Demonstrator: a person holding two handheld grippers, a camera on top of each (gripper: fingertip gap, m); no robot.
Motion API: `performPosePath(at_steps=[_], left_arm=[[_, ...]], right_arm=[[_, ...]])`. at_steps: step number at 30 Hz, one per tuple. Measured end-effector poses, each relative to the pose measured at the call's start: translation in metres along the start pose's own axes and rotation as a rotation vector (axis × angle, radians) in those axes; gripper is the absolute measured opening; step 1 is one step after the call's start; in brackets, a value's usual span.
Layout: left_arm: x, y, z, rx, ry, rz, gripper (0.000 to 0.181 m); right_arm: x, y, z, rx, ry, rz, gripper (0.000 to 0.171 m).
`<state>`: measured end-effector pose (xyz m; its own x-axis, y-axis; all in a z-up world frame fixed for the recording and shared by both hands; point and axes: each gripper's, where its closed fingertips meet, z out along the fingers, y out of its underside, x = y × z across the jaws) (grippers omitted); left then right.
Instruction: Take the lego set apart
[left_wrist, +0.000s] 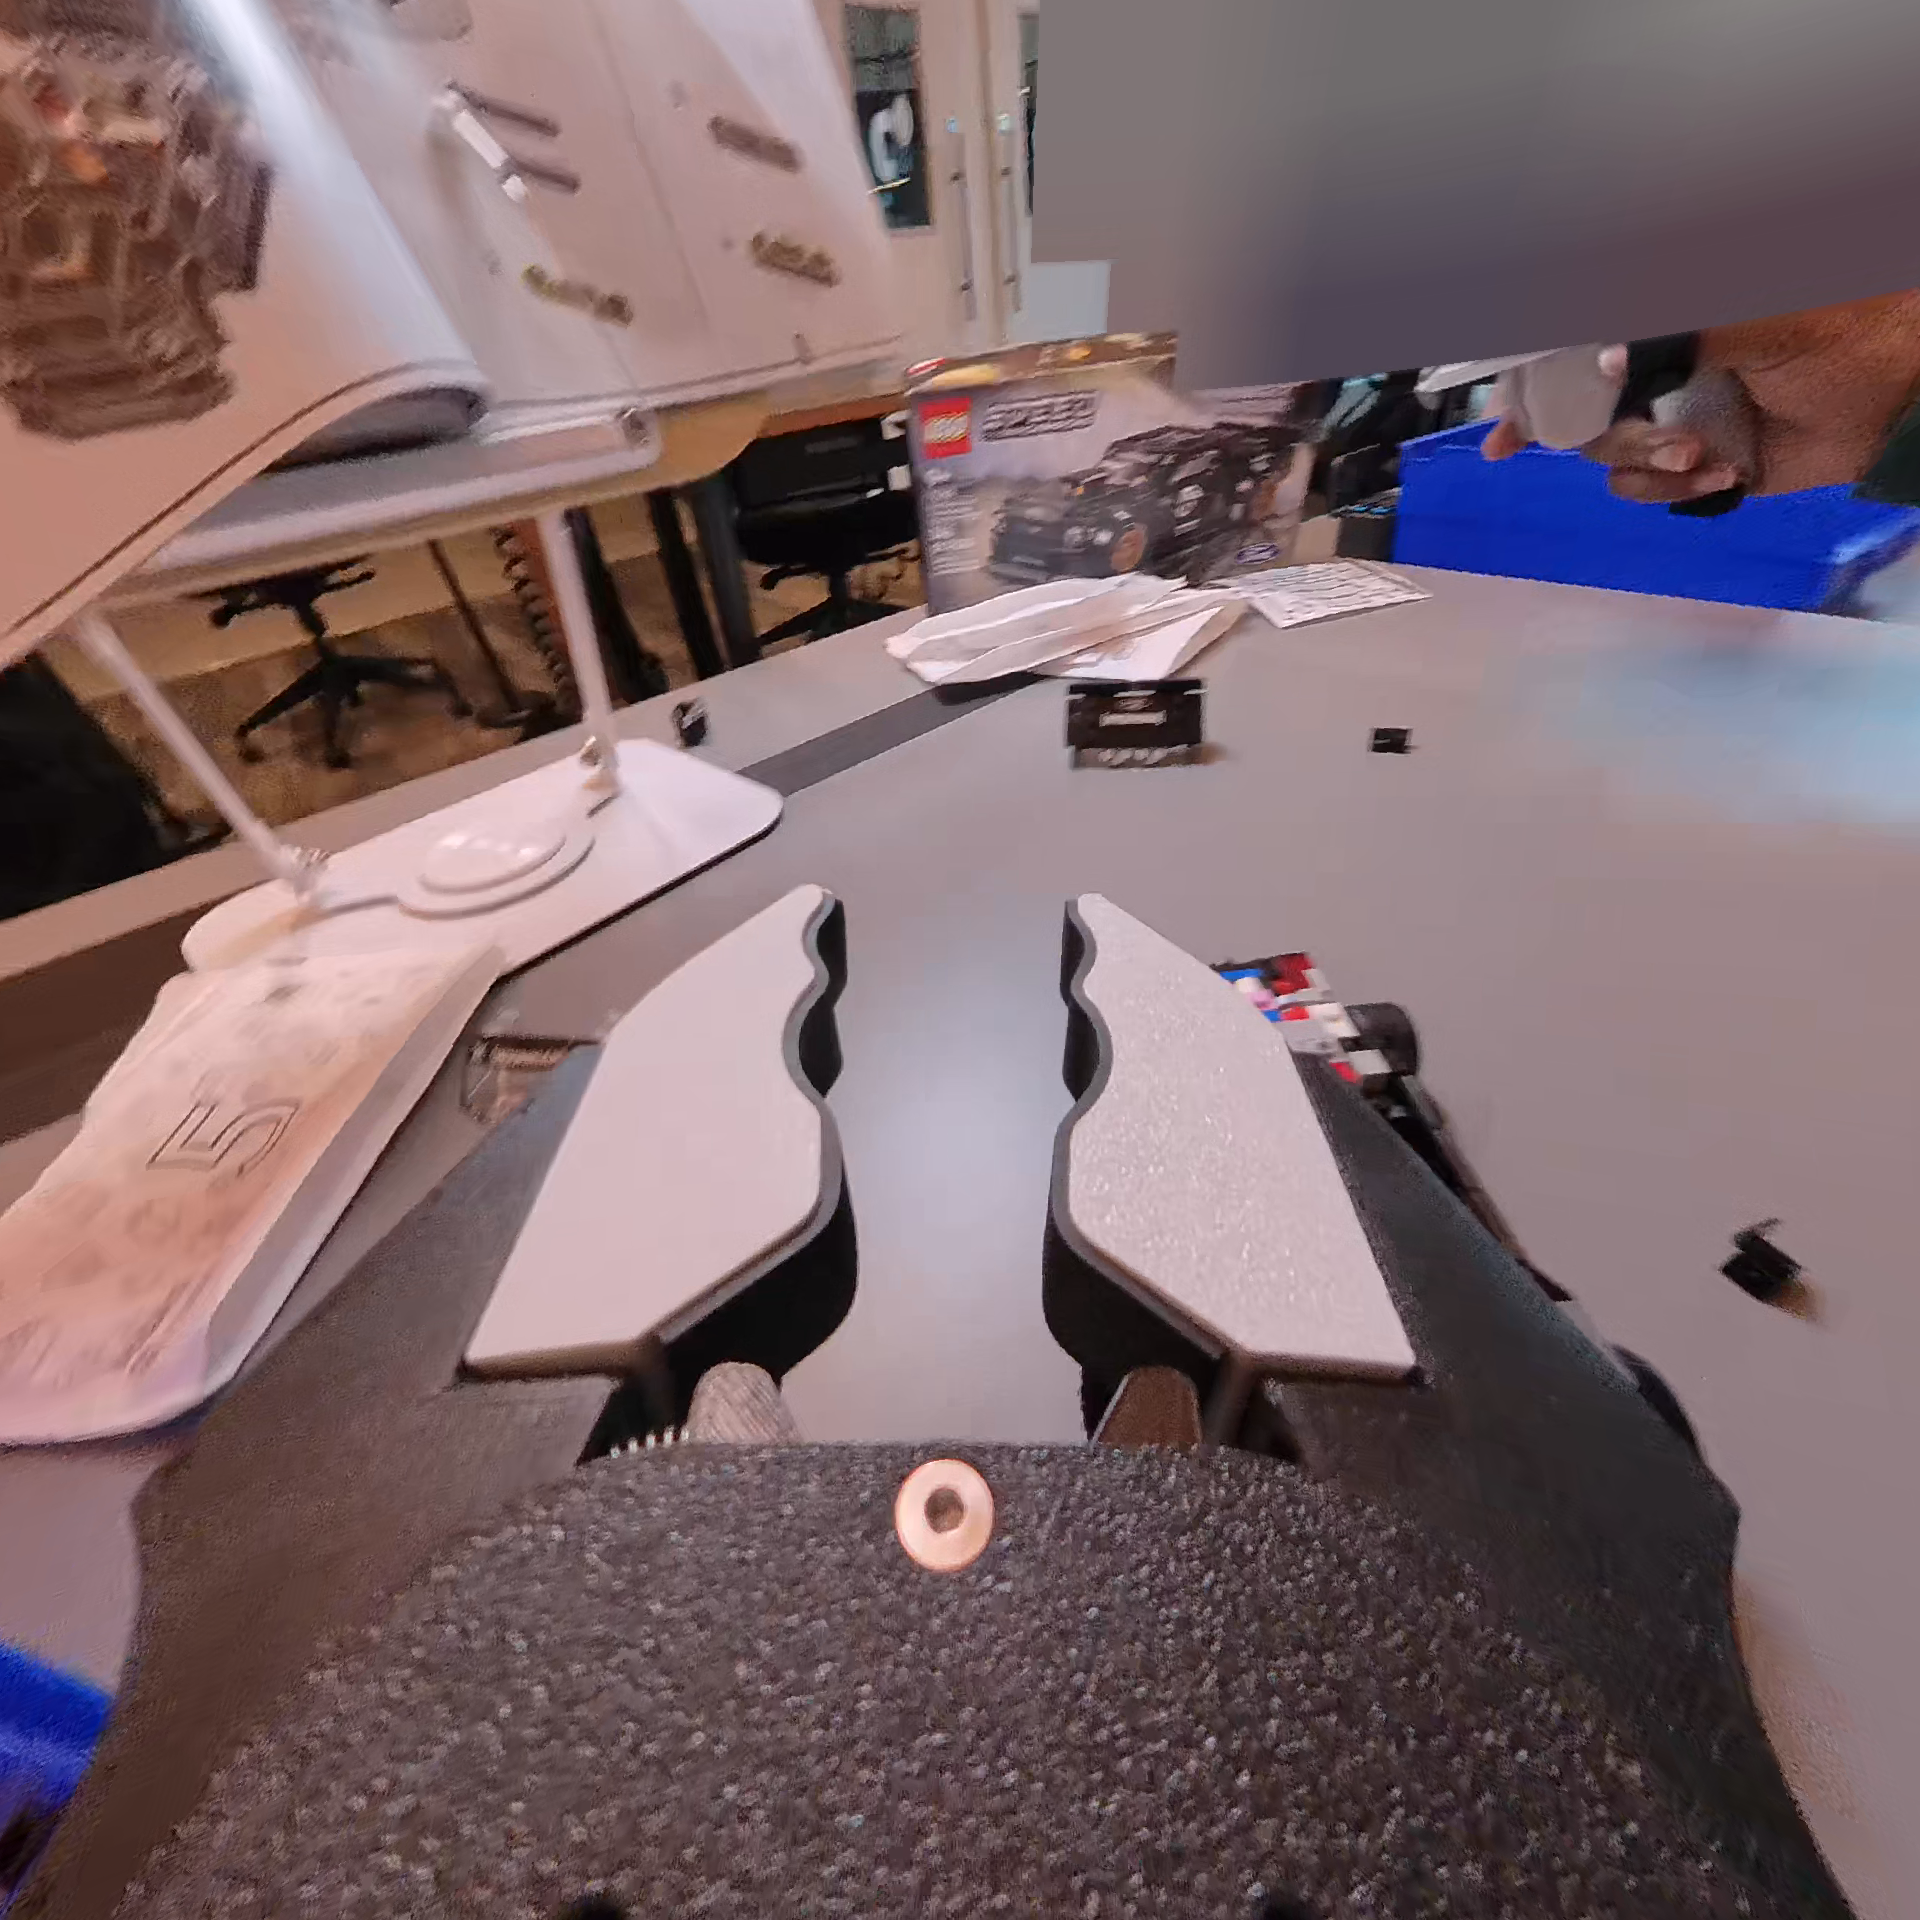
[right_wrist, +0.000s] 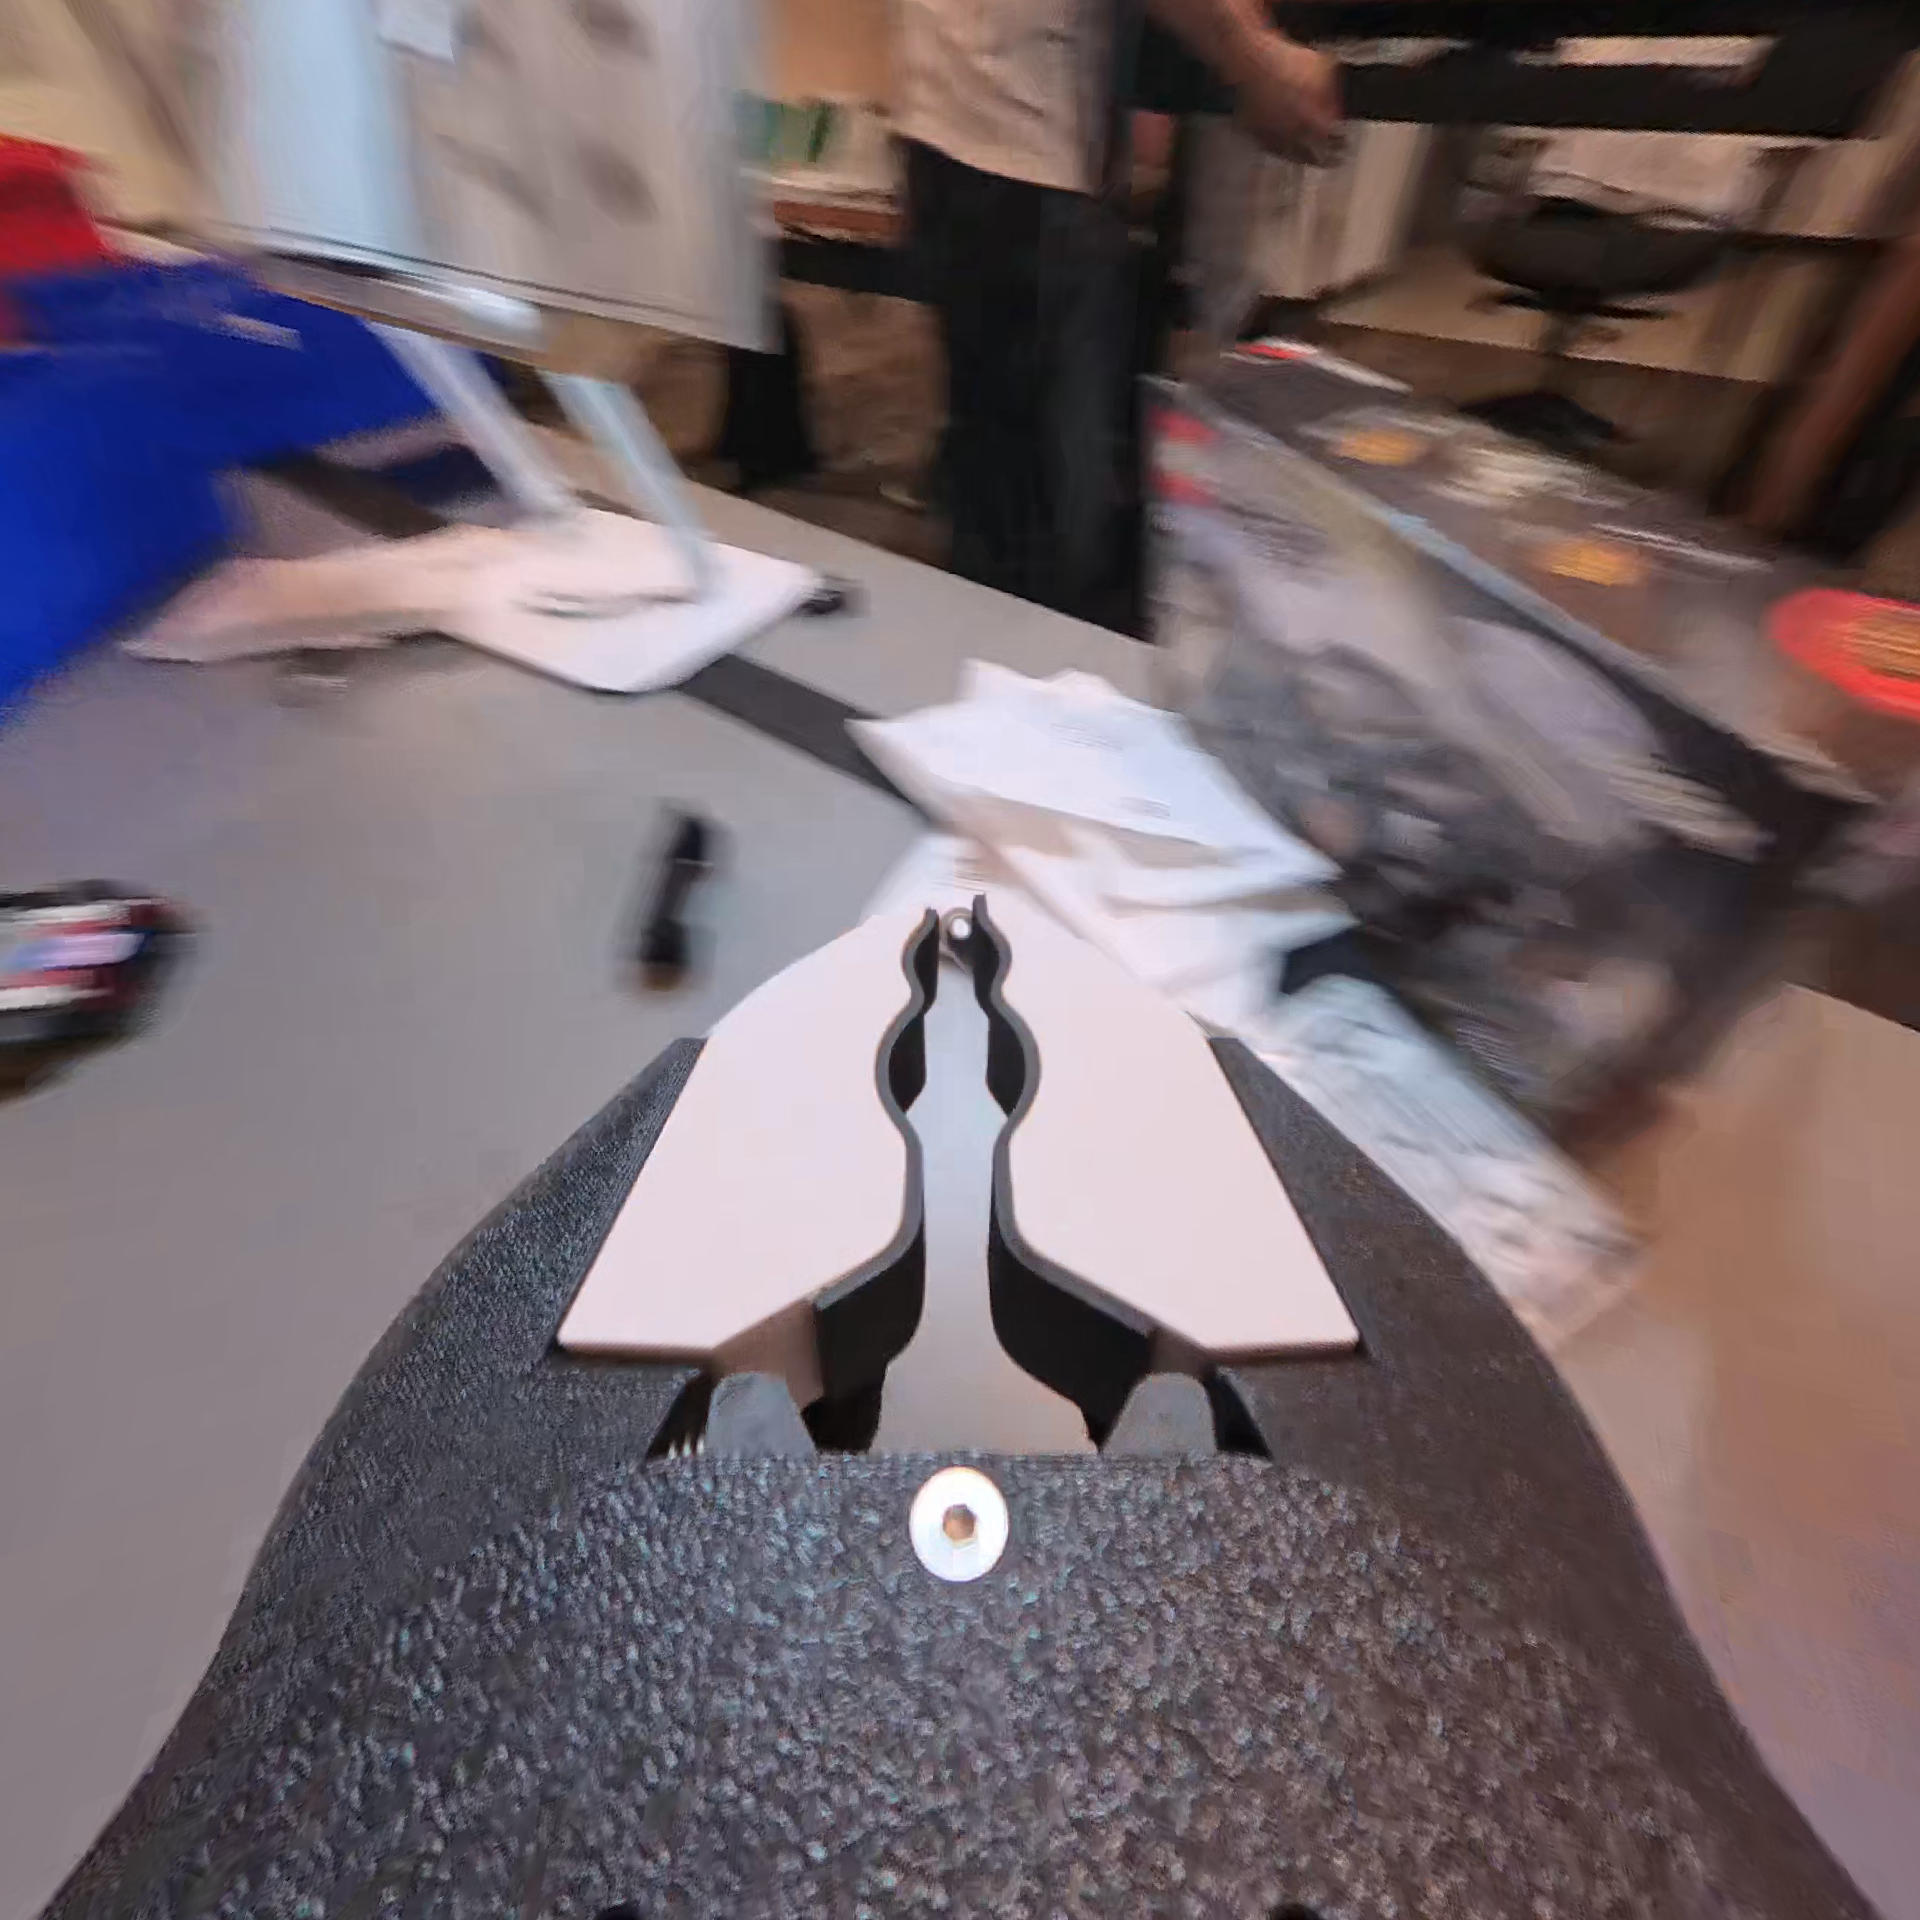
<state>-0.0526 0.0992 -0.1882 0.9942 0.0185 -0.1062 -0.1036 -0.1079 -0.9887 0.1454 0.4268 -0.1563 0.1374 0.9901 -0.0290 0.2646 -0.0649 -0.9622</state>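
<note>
**While You Carry a Tiny Piece, the Car Sits Half Hidden**

Although your right gripper (right_wrist: 958, 928) looks nearly closed, its fingertips pinch a very small dark piece with a pale round spot (right_wrist: 957, 928), and the grip is only at the extreme tips. That view is heavily smeared, which suggests a fast swing; my worry is that the piece slips out and skitters among the white paper bags (right_wrist: 1091, 790) or off the grey table (right_wrist: 364, 1039), where it would be hard to find. Slow the hand before you let go.

Your left gripper (left_wrist: 948, 935) has its fingers spread wide with nothing between them. The partly stripped lego car (left_wrist: 1325, 1023) lies on the table just beside the right finger (left_wrist: 1205, 1122), which covers much of it. If you sweep sideways from here, that finger could knock the car and scatter loose bricks, so lift clear first.

From the left wrist view, the car's long axis seems to run from near right to far left, roughly along the finger's outer edge, with a black wheel (left_wrist: 1387, 1029) at the far end. Which end is the front you cannot tell. In the right wrist view the car (right_wrist: 73, 956) is a blur at the left edge.

Small black parts (left_wrist: 1761, 1268) already lie loose, and a black panel (left_wrist: 1135, 720) stands farther off, near the set's box (left_wrist: 1112, 478).
</note>
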Motion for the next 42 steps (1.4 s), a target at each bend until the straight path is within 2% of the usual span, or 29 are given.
performPosePath(at_steps=[4,8,11,14,20,25,30,34,37,40,42], left_arm=[[0.044,-0.021,0.001,0.033,0.158,0.019,0.04],[0.093,-0.049,-0.014,0.072,0.504,-0.338,0.028],[0.093,-0.063,-0.032,0.073,0.679,-0.642,0.027],[0.088,-0.06,-0.047,0.045,0.74,-0.8,0.03],[0.093,-0.05,-0.075,0.004,0.805,-0.909,0.025],[0.103,-0.055,-0.094,-0.014,0.928,-1.021,0.03],[0.105,-0.054,-0.101,-0.014,0.944,-1.07,0.014],[0.105,-0.054,-0.108,-0.007,0.912,-1.019,0.014],[0.074,-0.056,-0.113,0.043,0.767,-0.931,0.014],[0.005,-0.054,-0.124,0.061,0.458,-0.708,0.014],[-0.05,-0.045,-0.136,0.011,0.221,-0.577,0.014]], right_arm=[[-0.154,-0.027,0.01,0.105,-0.292,-0.006,0.006],[-0.29,-0.031,0.018,0.192,-0.555,-0.15,0.006],[-0.351,-0.023,0.025,0.182,-0.627,-0.291,0.006],[-0.384,-0.022,0.03,0.18,-0.674,-0.329,0.006],[-0.417,-0.02,0.034,0.175,-0.691,-0.398,0.006],[-0.432,-0.018,0.033,0.197,-0.682,-0.482,0.005],[-0.442,-0.018,0.028,0.22,-0.664,-0.533,0.005],[-0.443,-0.017,0.025,0.22,-0.629,-0.524,0.006],[-0.431,-0.016,0.022,0.183,-0.597,-0.443,0.02],[-0.399,-0.012,0.022,0.174,-0.497,-0.36,0.026],[-0.372,-0.006,0.021,0.176,-0.416,-0.293,0.026]])
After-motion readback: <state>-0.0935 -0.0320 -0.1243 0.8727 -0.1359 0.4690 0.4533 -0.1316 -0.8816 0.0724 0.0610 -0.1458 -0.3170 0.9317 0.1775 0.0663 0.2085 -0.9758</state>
